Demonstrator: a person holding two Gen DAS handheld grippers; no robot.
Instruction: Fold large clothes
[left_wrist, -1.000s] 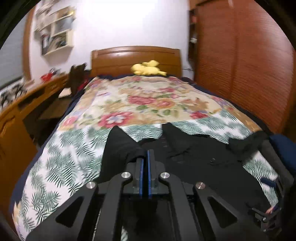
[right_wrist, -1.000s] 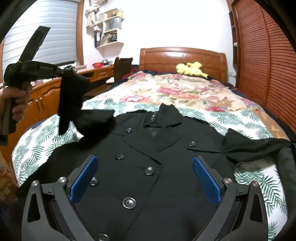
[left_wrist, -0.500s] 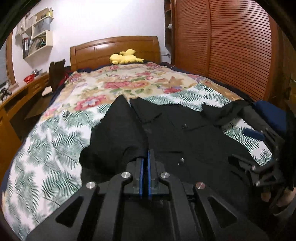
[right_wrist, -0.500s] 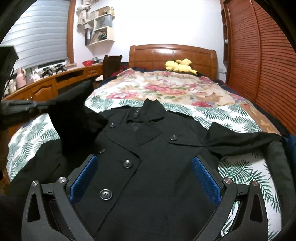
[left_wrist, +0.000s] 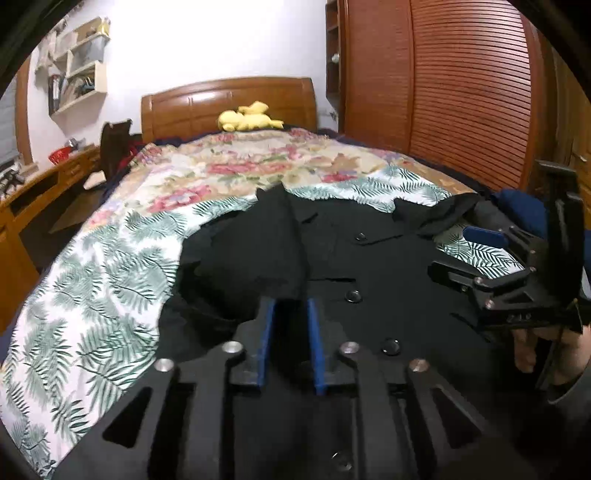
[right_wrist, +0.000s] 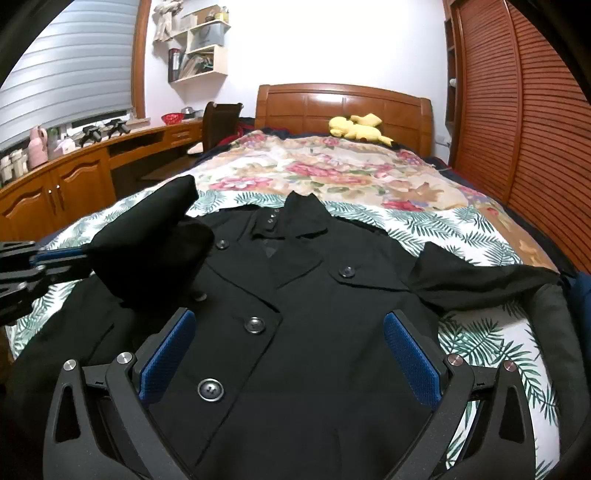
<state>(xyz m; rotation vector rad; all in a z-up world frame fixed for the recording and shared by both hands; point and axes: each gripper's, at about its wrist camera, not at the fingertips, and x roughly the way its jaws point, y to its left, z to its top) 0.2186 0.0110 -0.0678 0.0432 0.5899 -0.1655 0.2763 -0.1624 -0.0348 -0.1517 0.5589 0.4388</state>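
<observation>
A black buttoned coat (right_wrist: 314, 295) lies face up on the bed, collar toward the headboard. Its left sleeve (right_wrist: 147, 240) is folded over onto the chest and shows as a bunched dark flap (left_wrist: 251, 251) in the left wrist view. My left gripper (left_wrist: 290, 306) sits low over the coat at the sleeve's end. Its jaws are opening, and the blue pads stand apart from the cloth. It enters the right wrist view from the left (right_wrist: 85, 254). My right gripper (right_wrist: 291, 321) hovers open above the coat's front with nothing held, and appears in the left wrist view (left_wrist: 458, 254). The right sleeve (right_wrist: 480, 280) lies spread outward.
The floral and fern-print bedspread (right_wrist: 351, 177) covers the bed. A yellow plush toy (right_wrist: 354, 127) rests by the wooden headboard (right_wrist: 343, 103). Louvred wardrobe doors (right_wrist: 535, 129) stand on the right, a wooden desk (right_wrist: 74, 177) and chair (right_wrist: 218, 122) on the left. A hand (left_wrist: 528, 347) grips the right tool.
My left gripper carried the sleeve rightward and down over the coat's chest, then its jaws parted from shut. The right gripper stayed open and nearly still.
</observation>
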